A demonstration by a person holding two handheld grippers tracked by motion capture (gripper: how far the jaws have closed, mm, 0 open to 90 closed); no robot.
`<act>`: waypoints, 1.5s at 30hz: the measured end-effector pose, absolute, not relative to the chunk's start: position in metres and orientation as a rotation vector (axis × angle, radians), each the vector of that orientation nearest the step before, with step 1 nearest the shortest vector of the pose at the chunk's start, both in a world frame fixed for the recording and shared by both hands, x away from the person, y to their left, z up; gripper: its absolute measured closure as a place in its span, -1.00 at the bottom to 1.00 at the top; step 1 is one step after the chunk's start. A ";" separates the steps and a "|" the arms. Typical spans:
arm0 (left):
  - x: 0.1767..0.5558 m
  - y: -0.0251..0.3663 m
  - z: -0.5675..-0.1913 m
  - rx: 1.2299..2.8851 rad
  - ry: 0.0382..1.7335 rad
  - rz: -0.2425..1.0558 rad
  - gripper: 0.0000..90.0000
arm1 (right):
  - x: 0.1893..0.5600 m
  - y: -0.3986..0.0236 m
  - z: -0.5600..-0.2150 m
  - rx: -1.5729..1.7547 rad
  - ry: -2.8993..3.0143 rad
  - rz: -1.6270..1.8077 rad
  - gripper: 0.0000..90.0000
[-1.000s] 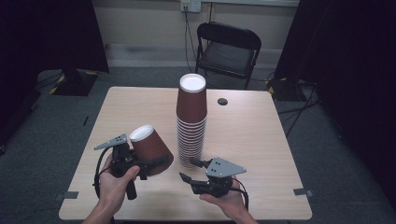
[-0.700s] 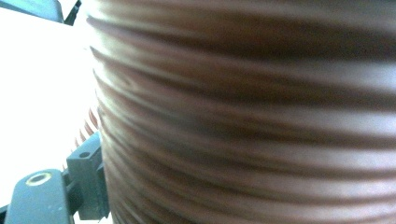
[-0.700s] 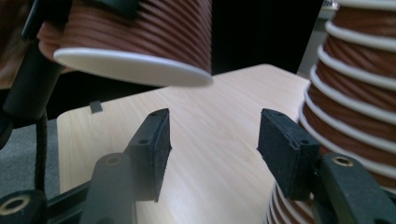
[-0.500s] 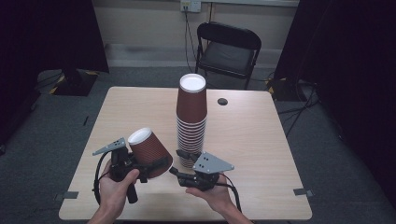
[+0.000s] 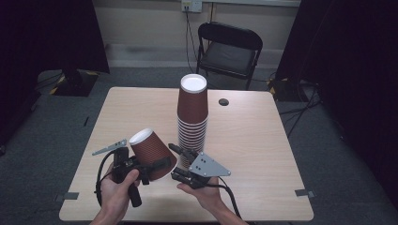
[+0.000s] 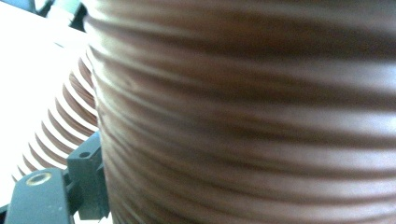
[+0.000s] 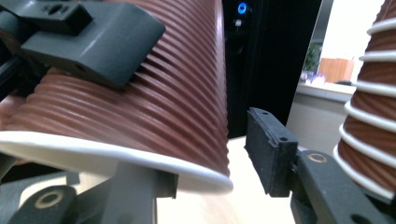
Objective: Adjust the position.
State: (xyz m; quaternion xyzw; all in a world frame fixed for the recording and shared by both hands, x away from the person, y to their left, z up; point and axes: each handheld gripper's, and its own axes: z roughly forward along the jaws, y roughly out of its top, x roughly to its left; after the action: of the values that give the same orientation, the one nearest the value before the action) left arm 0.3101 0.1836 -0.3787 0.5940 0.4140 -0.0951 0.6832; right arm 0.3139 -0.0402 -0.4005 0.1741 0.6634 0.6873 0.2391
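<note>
Near the front edge of the worktop [image 5: 263,154], the left tool [image 5: 157,168] is gripping a ribbed brown paper cup [image 5: 151,152], tilted with its white base up-left and its open rim pointing toward the right tool [image 5: 180,151]. That tool's jaws have just been closing around the rim without pressing yet, so it is sitting just beside the cup, with the tall cup stack [image 5: 192,117] right behind.
</note>
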 end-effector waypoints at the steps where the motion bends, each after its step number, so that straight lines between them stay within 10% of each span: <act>1: 0.310 0.183 -0.379 1.334 0.925 -0.229 -0.73 | 0.314 -0.039 -0.400 0.474 1.804 1.884 0.30; 17: 0.312 0.175 -0.380 1.332 0.909 -0.271 -0.76 | 0.314 -0.037 -0.399 0.505 1.764 1.904 0.75; 45: 0.318 0.179 -0.373 1.396 0.834 -0.246 -0.80 | 0.311 -0.045 -0.396 0.518 1.827 1.873 0.87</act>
State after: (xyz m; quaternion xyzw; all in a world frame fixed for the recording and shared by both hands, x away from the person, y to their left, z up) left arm 0.3184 0.1790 -0.3733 0.6221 0.3717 -0.1098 0.6803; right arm 0.3106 -0.0453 -0.3956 0.1888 0.6657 0.6827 0.2349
